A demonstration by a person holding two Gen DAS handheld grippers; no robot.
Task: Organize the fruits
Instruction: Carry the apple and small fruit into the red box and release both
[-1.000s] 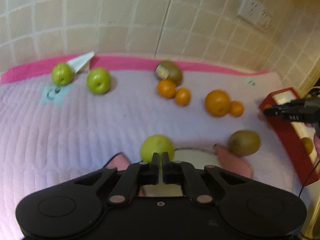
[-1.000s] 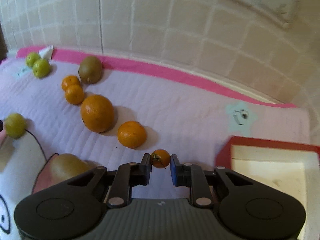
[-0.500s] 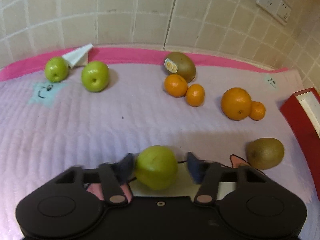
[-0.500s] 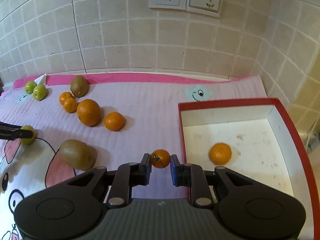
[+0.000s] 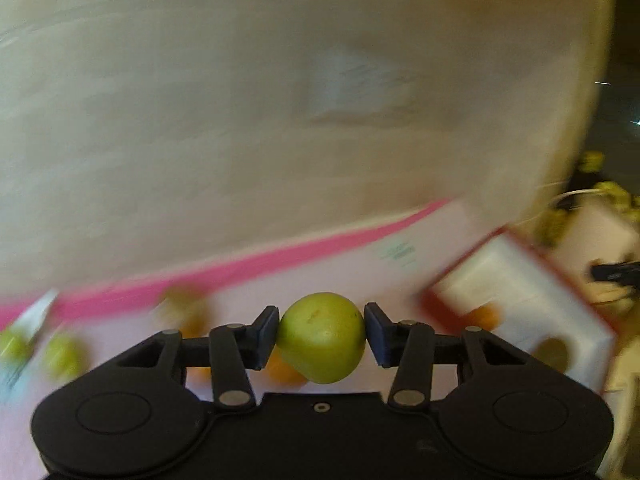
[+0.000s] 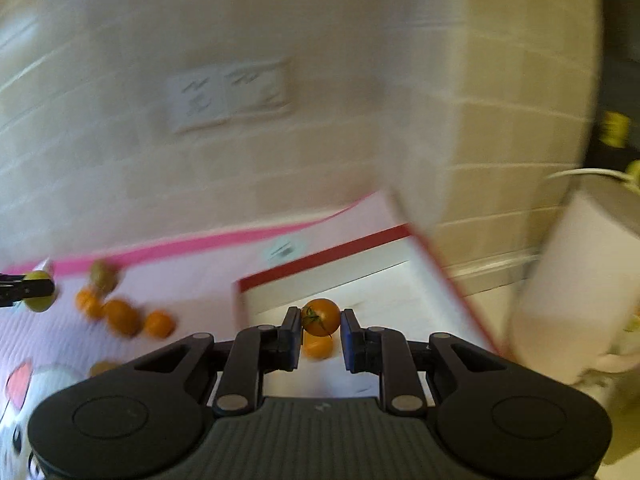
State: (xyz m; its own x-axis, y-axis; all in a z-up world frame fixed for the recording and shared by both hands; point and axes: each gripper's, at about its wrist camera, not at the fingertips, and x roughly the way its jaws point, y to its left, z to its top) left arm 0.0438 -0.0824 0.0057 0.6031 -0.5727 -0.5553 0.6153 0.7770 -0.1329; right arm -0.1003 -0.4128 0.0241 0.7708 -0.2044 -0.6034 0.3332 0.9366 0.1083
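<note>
My left gripper [image 5: 321,326] holds a green apple [image 5: 322,338] in the air above the pink mat; its jaws are closing and both pads press on the fruit. In the right wrist view that same apple [image 6: 38,300] shows at the far left. My right gripper [image 6: 320,332] is shut on a small orange tomato [image 6: 321,317] with a green stalk, hanging over the near left corner of the red-rimmed white box [image 6: 320,256]. An orange [image 6: 318,347] lies in the box just below the tomato. Both views are heavily blurred.
Several oranges [image 6: 120,316] and a kiwi [image 6: 102,274] lie on the mat left of the box. Two more green apples [image 5: 64,356] sit at the far left. The tiled wall with sockets [image 6: 228,96] stands behind. A white container [image 6: 580,272] is to the right.
The left jaws opened, took the green apple between them and lifted it off the mat, swinging right. The right gripper carried the tomato rightward to above the box.
</note>
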